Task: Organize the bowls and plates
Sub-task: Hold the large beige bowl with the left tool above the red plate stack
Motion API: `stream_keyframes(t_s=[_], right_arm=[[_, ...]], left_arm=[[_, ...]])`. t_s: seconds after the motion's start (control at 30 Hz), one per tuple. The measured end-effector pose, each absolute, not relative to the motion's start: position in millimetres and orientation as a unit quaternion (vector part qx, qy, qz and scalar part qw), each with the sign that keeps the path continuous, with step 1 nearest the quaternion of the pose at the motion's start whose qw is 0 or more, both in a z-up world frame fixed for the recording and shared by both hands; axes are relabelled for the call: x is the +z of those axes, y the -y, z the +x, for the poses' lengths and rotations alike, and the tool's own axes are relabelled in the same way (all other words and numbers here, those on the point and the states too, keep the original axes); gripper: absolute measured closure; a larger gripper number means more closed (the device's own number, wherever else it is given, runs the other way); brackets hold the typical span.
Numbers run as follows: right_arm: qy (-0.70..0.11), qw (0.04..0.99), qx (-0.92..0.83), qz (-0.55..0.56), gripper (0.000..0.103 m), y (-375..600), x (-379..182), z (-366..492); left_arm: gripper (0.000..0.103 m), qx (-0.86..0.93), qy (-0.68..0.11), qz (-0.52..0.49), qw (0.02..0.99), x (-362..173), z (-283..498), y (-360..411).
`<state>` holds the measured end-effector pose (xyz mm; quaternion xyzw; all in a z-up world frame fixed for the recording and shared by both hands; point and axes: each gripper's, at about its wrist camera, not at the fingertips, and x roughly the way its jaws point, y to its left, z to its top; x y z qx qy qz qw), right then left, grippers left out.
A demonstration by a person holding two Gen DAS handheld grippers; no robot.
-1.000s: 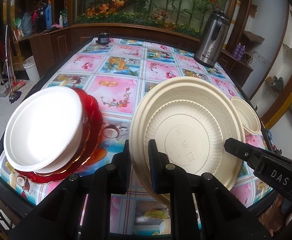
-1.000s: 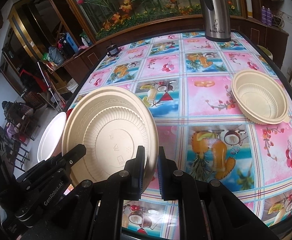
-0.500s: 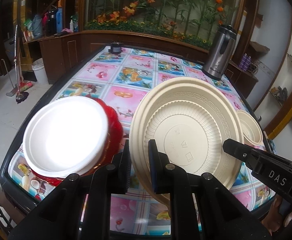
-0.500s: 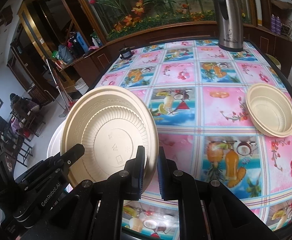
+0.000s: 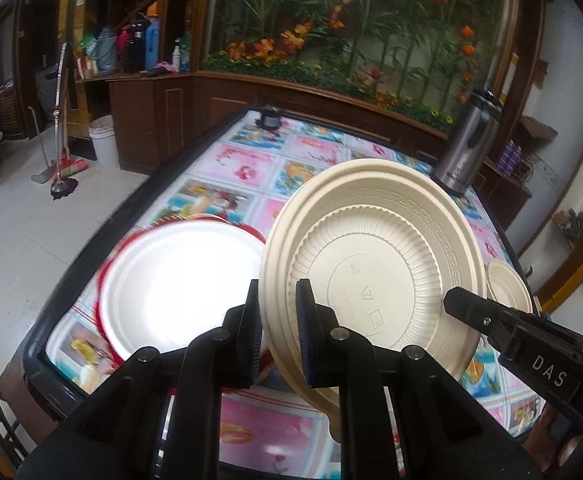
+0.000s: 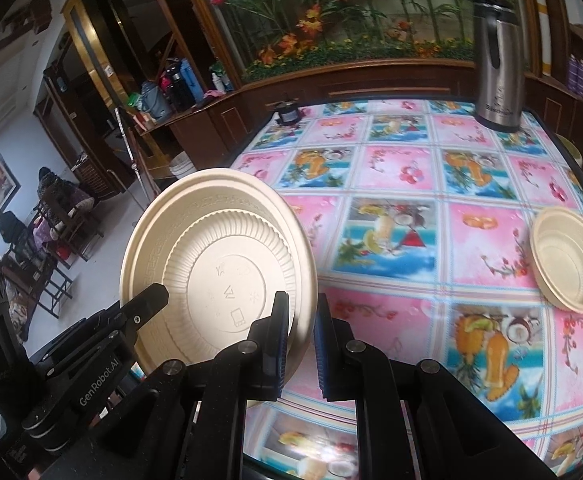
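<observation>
Holding the beige plate (image 5: 375, 264) on edge, both grippers (image 5: 277, 328) (image 6: 301, 340) pinching its rim. I keep them level and lower it gently onto the white plate (image 5: 179, 284).

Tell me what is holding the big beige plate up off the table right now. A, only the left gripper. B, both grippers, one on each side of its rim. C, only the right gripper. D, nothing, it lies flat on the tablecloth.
B: the beige plate stands tilted on edge with the left gripper pinching one side of its rim and the right gripper pinching the opposite side.
</observation>
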<state>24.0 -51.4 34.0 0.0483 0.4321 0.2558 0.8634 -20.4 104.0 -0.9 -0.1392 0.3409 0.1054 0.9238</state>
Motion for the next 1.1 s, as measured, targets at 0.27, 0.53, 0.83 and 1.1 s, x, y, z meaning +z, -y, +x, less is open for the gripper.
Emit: stream_keyframes(t_s=[0.27, 0.53, 0.83, 1.1], right_arm=[[-0.423, 0.855, 0.298, 0.03, 0.091, -1, 51, 31], [-0.433, 0.84, 0.325, 0.023, 0.091, -41, 46, 37], [-0.445, 0.83, 0.336, 0.017, 0.091, -64, 34, 42], [-0.459, 0.823, 0.334, 0.012, 0.091, -73, 19, 49]], left_arm=[[0.09, 0.149, -0.319, -0.164, 0.921, 10, -28, -147], [0.09, 0.179, -0.315, -0.18, 0.914, 2, -33, -175], [0.09, 0.197, -0.327, -0.184, 0.906, -13, -30, -188], [0.09, 0.206, -0.342, -0.181, 0.899, -22, -25, -191]])
